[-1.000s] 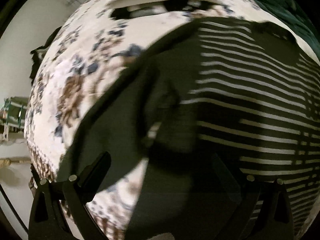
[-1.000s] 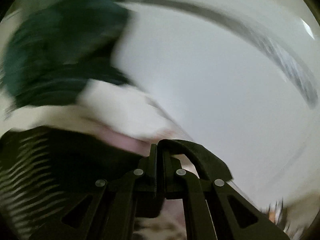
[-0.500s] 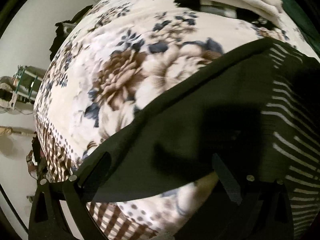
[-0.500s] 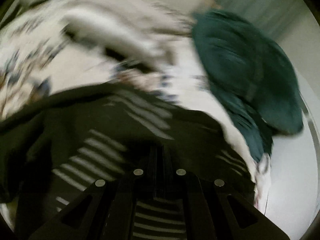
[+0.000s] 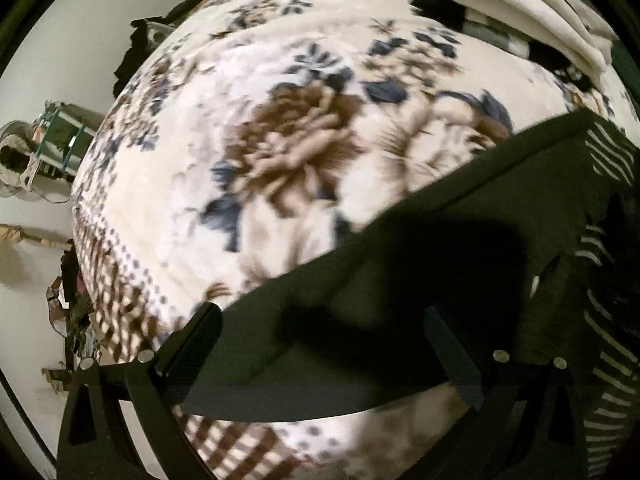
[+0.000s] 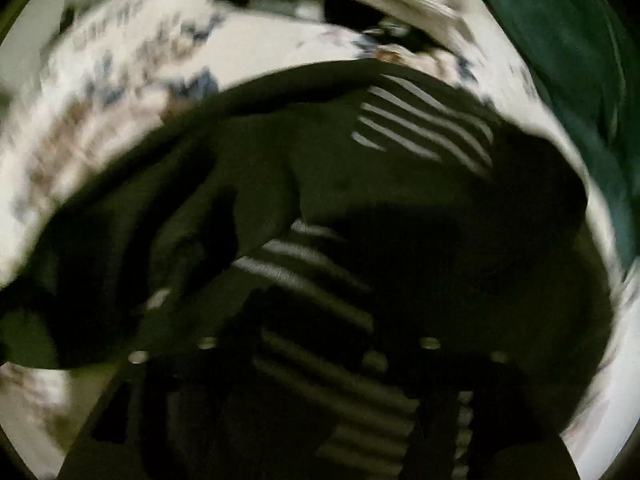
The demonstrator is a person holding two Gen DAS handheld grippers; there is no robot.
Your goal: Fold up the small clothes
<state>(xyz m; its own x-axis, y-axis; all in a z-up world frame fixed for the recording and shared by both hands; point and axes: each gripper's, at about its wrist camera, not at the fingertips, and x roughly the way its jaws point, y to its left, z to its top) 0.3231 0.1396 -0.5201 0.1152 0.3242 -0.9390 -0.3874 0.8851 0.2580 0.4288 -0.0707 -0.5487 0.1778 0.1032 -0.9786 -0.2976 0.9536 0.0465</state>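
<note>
A black garment with white stripes point(image 5: 420, 280) lies on a floral blanket point(image 5: 280, 152). In the left wrist view its plain black part crosses the lower frame. My left gripper point(image 5: 320, 332) is open, its fingers point(image 5: 196, 332) spread wide just over the black cloth, holding nothing. In the right wrist view the garment point(image 6: 400, 184) fills the middle, bunched, with stripes showing. My right gripper point(image 6: 320, 360) is low over it; the view is dark and blurred, and its fingers seem spread apart with striped cloth between them.
A stack of folded white clothes point(image 5: 520, 12) lies at the blanket's far edge. A dark green heap point(image 6: 572, 80) lies to the right. A fan and clutter point(image 5: 36, 152) stand on the floor to the left of the bed.
The left gripper has moved left, so that the stripes slid to the right edge. The right gripper swung from the wall down onto the garment and its jaws have parted from shut.
</note>
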